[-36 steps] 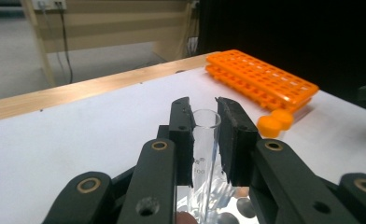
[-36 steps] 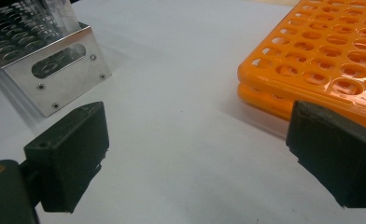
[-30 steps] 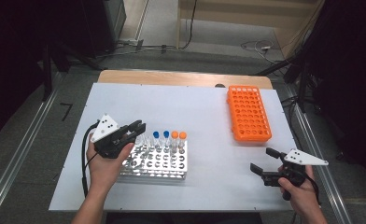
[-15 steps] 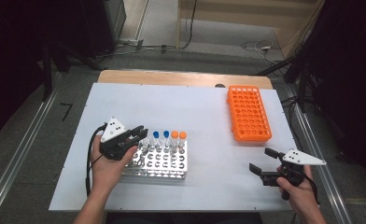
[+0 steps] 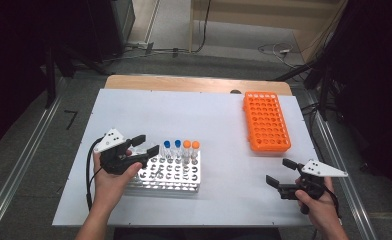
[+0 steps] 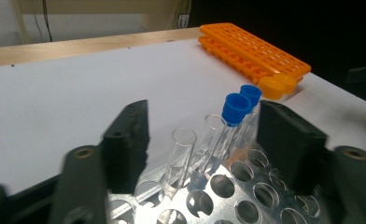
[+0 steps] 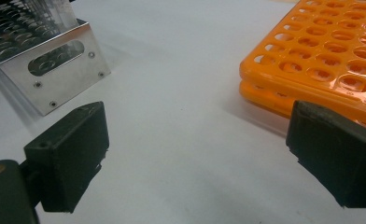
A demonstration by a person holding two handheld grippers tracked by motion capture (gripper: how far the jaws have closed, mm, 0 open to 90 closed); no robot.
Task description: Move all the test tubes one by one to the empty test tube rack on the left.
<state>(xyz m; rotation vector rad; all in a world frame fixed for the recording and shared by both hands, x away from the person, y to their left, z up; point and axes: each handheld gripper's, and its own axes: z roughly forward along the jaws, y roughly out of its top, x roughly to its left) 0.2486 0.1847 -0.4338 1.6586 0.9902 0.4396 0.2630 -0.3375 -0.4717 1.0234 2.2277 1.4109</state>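
A metal tube rack (image 5: 166,176) stands on the white table at front left. Two blue-capped tubes (image 5: 172,144) and two orange-capped tubes (image 5: 191,145) stand in its back row. My left gripper (image 5: 146,145) hovers over the rack's back left corner, and its jaws have just been opening. In the left gripper view, two clear uncapped tubes (image 6: 182,154) stand in the rack (image 6: 218,191) between the jaws of this gripper (image 6: 202,126), with a gap on each side. The blue caps (image 6: 236,108) sit just beyond them. My right gripper (image 5: 279,172) rests open at front right, holding nothing (image 7: 204,154).
An orange tube rack (image 5: 266,121) with bare holes lies at back right, also seen ahead in the right gripper view (image 7: 330,51). The metal rack's end plate (image 7: 45,70) shows there at upper left. White tabletop (image 5: 224,115) stretches between the racks.
My left gripper has shifted slightly right over the metal rack's corner, and its jaws have gone from shut to apart. The right hand has stayed where it was.
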